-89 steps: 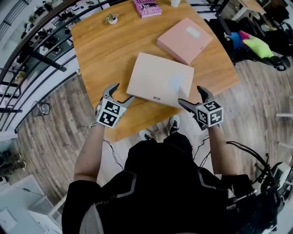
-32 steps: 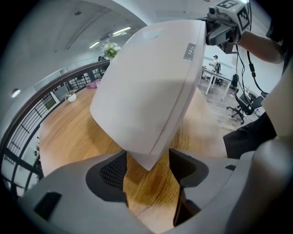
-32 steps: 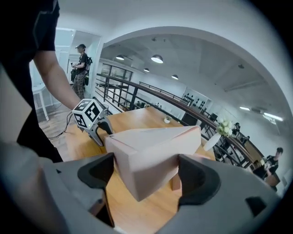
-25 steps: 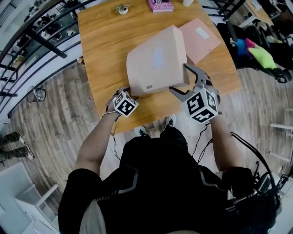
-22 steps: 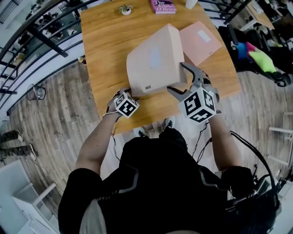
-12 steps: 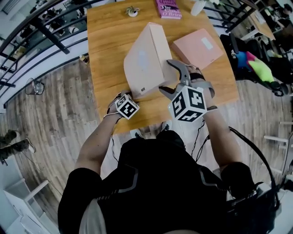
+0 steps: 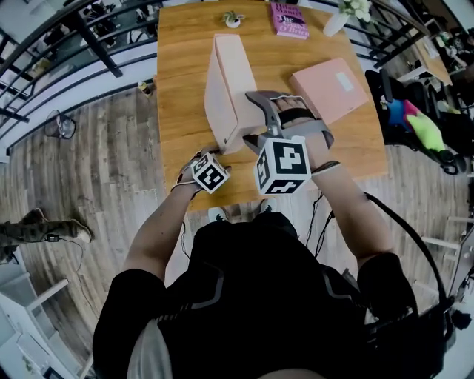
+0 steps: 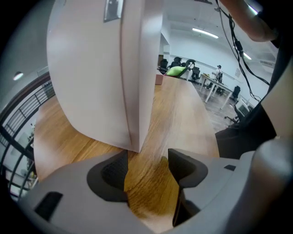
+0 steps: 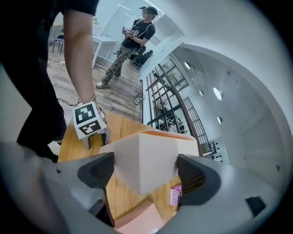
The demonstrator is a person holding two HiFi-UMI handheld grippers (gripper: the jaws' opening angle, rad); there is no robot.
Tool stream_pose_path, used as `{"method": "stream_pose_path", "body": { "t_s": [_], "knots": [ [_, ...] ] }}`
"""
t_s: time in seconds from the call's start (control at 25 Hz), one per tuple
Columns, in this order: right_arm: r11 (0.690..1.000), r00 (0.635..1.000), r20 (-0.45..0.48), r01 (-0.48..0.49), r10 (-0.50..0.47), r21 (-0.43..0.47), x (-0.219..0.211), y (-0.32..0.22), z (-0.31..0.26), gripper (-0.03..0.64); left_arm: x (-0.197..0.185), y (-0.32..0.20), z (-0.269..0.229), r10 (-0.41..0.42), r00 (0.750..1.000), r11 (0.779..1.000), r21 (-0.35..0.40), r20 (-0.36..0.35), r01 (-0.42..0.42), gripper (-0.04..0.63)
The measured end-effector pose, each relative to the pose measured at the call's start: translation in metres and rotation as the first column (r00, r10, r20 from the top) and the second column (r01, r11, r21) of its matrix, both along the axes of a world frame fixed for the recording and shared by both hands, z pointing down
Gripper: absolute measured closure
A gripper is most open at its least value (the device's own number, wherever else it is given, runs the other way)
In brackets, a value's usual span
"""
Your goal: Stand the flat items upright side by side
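Observation:
A large flat beige box [image 7: 226, 81] stands on its long edge on the wooden table [image 7: 181, 89]. My right gripper [image 7: 249, 117] straddles its upper near edge. In the right gripper view the box [image 9: 146, 160] fills the gap between the pads, which press on both faces. My left gripper [image 7: 213, 154] sits low at the box's near bottom corner. In the left gripper view its jaws [image 8: 147, 169] stand open over bare wood, with the box's corner [image 8: 132, 144] just ahead of them. A flat pink box [image 7: 329, 89] lies to the right.
A purple book [image 7: 289, 18], a small plant [image 7: 232, 18] and a vase of white flowers [image 7: 337, 21] sit along the table's far edge. A black railing runs to the left. A person [image 9: 132, 34] stands on the floor beyond.
The beige box has swung from a steep lean to upright on its edge. My right gripper moved left with it and rolled. My left gripper stayed at the near corner.

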State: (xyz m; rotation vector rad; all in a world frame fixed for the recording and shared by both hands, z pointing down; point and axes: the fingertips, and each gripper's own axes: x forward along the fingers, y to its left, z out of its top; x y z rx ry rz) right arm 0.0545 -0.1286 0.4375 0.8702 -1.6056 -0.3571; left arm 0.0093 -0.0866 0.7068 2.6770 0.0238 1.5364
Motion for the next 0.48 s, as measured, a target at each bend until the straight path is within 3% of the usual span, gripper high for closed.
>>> {"method": "stream_pose_path", "body": {
  "t_s": [0.16, 0.32, 0.48],
  "knots": [
    [0.999, 0.999, -0.026, 0.041, -0.041, 0.015, -0.014, -0.003, 0.001, 0.172, -0.009, -0.013, -0.016, -0.131, 0.988, 0.991, -0.032, -0.076, 0.129, 0.304],
    [0.999, 0.999, -0.032, 0.044, -0.044, 0.020, -0.014, -0.004, 0.003, 0.164, -0.019, -0.026, -0.032, -0.186, 0.975, 0.982, -0.003, -0.120, 0.187, 0.304],
    [0.998, 0.998, -0.032, 0.047, -0.046, 0.034, -0.013, -0.004, 0.004, 0.152, -0.025, -0.030, -0.051, -0.243, 0.954, 0.970, -0.030, -0.176, 0.242, 0.304]
  ]
}}
